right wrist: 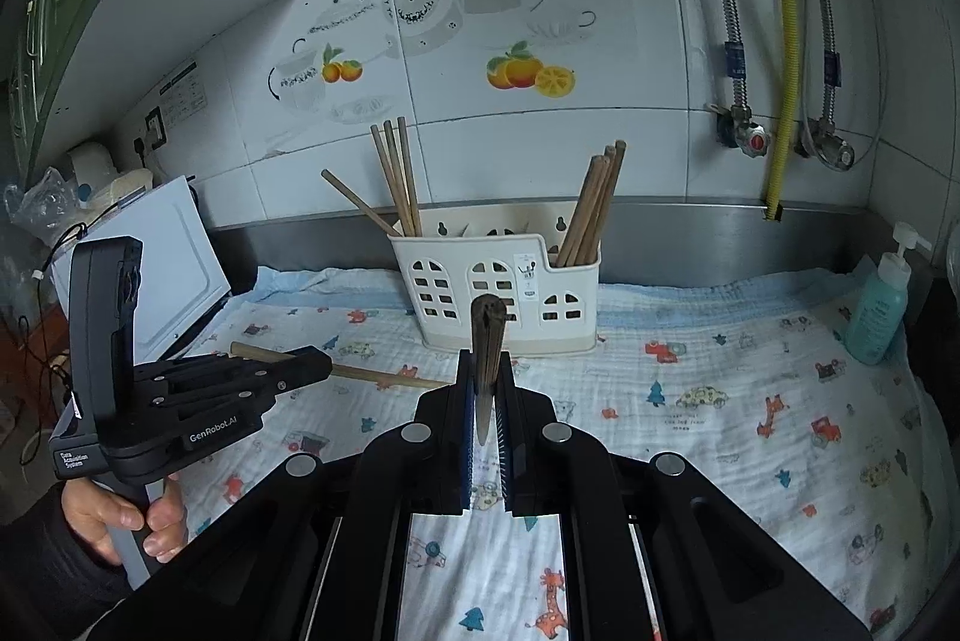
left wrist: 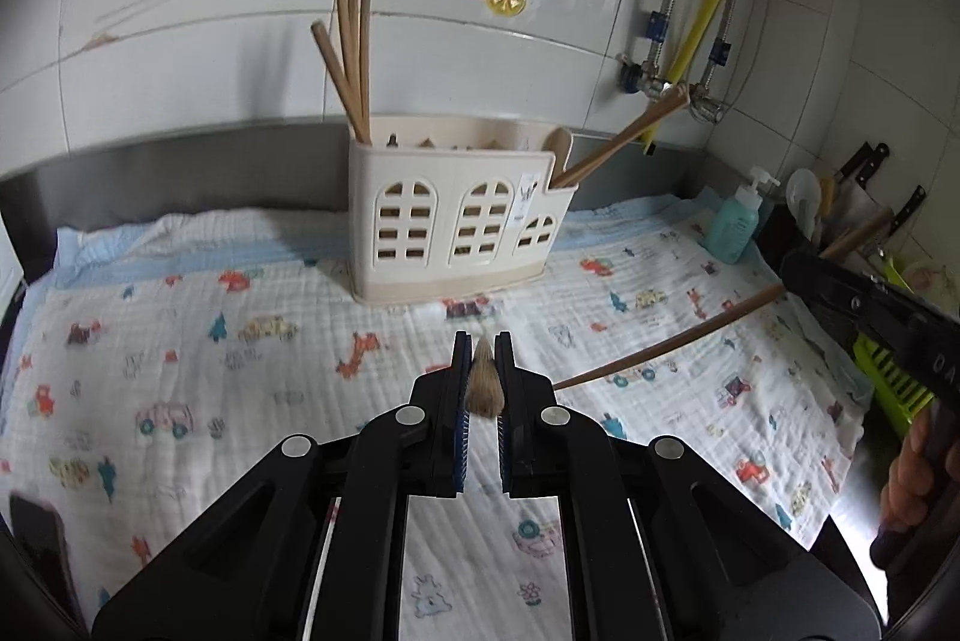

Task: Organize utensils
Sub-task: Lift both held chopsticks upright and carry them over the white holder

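Observation:
A cream utensil holder point(left wrist: 459, 221) point(right wrist: 495, 290) stands at the back of the cloth, with wooden chopsticks point(left wrist: 351, 59) in its left slot and more chopsticks point(right wrist: 591, 206) in its right slot. My left gripper point(left wrist: 483, 341) is shut on a wooden chopstick point(left wrist: 485, 380), seen end-on; in the right wrist view that gripper point(right wrist: 312, 368) holds it level over the cloth, the chopstick point(right wrist: 384, 377) pointing right. My right gripper point(right wrist: 487, 359) is shut on another chopstick point(right wrist: 487, 335), seen end-on; in the left wrist view it point(left wrist: 672, 341) slants across the cloth from that gripper point(left wrist: 798, 275).
A printed white cloth point(left wrist: 240, 371) covers the counter. A teal soap pump bottle point(right wrist: 879, 305) stands at the right back. Knives and a green rack point(left wrist: 888, 371) are at the far right. A white appliance point(right wrist: 162, 275) sits at the left. Pipes and valves hang on the tiled wall.

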